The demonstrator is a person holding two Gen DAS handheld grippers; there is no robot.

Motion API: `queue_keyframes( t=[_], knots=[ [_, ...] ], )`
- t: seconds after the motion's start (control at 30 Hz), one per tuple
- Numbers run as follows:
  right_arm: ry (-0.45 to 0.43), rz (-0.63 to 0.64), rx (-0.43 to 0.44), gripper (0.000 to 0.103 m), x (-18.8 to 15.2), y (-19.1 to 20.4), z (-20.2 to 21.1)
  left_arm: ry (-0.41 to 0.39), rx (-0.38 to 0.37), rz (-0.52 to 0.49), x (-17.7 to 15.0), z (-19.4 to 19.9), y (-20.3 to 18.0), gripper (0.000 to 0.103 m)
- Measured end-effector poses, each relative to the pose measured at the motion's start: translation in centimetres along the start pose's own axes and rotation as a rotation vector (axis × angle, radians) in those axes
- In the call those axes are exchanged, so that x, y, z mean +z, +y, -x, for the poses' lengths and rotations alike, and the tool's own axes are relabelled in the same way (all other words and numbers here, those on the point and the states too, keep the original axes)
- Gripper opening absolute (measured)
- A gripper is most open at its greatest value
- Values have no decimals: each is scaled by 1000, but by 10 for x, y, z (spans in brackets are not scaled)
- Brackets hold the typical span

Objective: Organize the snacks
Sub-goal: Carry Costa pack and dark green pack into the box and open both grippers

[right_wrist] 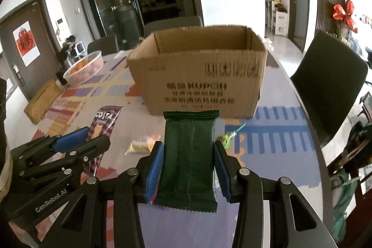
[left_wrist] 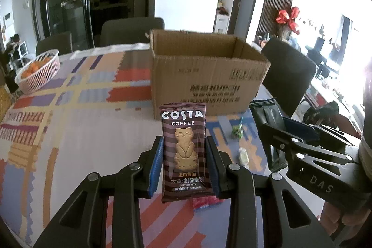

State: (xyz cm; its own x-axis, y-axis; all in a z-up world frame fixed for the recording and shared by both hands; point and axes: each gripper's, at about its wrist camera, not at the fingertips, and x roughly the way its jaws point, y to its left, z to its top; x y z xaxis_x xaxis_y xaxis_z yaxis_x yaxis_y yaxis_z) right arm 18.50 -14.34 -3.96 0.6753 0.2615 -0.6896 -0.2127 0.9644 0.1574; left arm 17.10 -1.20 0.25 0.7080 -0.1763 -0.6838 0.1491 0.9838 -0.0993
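Note:
My left gripper (left_wrist: pixel 184 150) is shut on a brown Costa Coffee biscuit packet (left_wrist: pixel 183 148) and holds it upright above the table. My right gripper (right_wrist: pixel 188 155) is shut on a dark green snack packet (right_wrist: pixel 188 159), seam side facing the camera. An open cardboard box (left_wrist: pixel 204 76) stands on the table just beyond both packets; it also shows in the right wrist view (right_wrist: pixel 197 83). The right gripper with its green packet shows at the right of the left wrist view (left_wrist: pixel 274 131). The left gripper with the Costa packet shows in the right wrist view (right_wrist: pixel 102 124).
Loose sweets lie on the patterned tablecloth: a green one (left_wrist: pixel 237 131), a pale one (left_wrist: pixel 244 155), a red wrapper (left_wrist: pixel 204 202), a yellow-white one (right_wrist: pixel 141 143). A pink basket of oranges (left_wrist: pixel 38 71) sits far left, a woven box (right_wrist: pixel 43 104) beside it. Dark chairs (right_wrist: pixel 330 85) surround the table.

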Motion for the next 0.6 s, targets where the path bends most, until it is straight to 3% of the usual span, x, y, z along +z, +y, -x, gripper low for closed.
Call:
queue_keyframes(
  t=[0.6],
  knots=[
    [-174,15,-3,44,65,-2,29,-169,3,-34,68,24,-7,35]
  ],
)
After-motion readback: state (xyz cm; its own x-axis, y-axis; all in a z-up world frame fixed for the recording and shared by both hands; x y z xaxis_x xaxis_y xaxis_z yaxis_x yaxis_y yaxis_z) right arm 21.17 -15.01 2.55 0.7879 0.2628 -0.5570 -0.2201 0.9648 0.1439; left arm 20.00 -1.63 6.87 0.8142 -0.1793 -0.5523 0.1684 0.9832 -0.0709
